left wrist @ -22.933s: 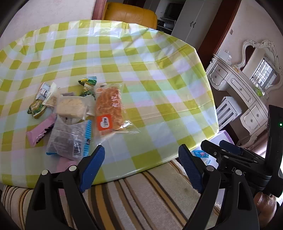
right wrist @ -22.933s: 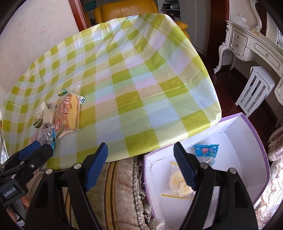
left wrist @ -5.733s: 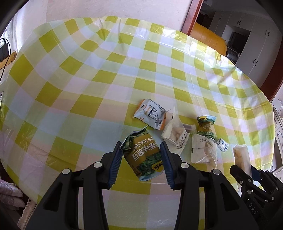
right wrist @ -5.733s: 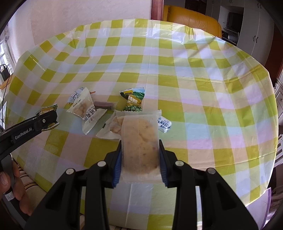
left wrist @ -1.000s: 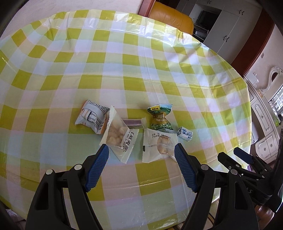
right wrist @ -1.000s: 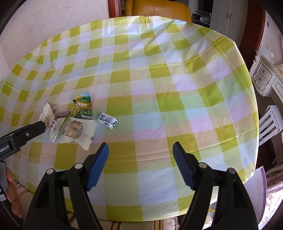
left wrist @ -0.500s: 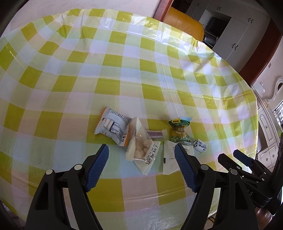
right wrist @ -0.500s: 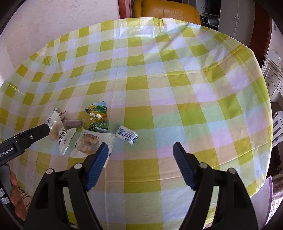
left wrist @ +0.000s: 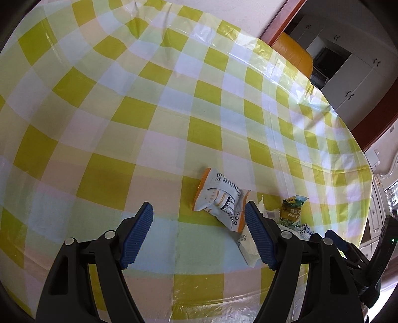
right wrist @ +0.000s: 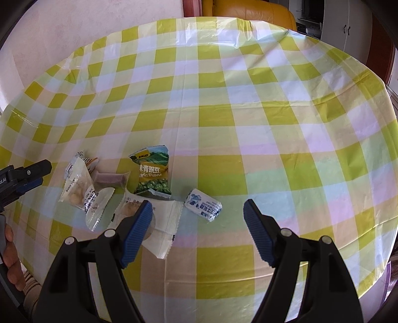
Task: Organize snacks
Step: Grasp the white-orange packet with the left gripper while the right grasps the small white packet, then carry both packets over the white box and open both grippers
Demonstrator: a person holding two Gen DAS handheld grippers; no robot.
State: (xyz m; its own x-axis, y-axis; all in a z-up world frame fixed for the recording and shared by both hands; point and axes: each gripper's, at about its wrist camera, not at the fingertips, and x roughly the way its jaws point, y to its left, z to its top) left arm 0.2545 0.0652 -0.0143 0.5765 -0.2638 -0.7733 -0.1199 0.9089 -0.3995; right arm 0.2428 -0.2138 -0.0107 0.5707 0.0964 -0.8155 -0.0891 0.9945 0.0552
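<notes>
Several snacks lie near the front edge of the checked table (left wrist: 124, 124). A white-and-orange packet (left wrist: 219, 198) lies just ahead of my left gripper (left wrist: 198, 204), close to its right finger. The jaws are closing, the pads touch nothing. A green pea packet (right wrist: 153, 174), a small blue-and-white candy (right wrist: 204, 205), a white cake packet (right wrist: 164, 223), a clear nut packet (right wrist: 78, 191) and a brown bar (right wrist: 110, 179) show in the right wrist view. My right gripper (right wrist: 197, 203) hovers open above the candy and the cake packet. The left gripper (right wrist: 37, 174) enters at the left there.
A yellow chair (right wrist: 248, 10) stands behind the far side of the table (right wrist: 248, 124). White cabinets (left wrist: 348, 74) and a wooden door frame are at the back right. A hand (right wrist: 10, 248) holds the left gripper. The right gripper (left wrist: 340, 246) sits at the lower right.
Both grippers came lower and closer to the snacks. The left one shifted left until the white-and-orange packet lay before it; the right one now hangs over the candy and cake packet.
</notes>
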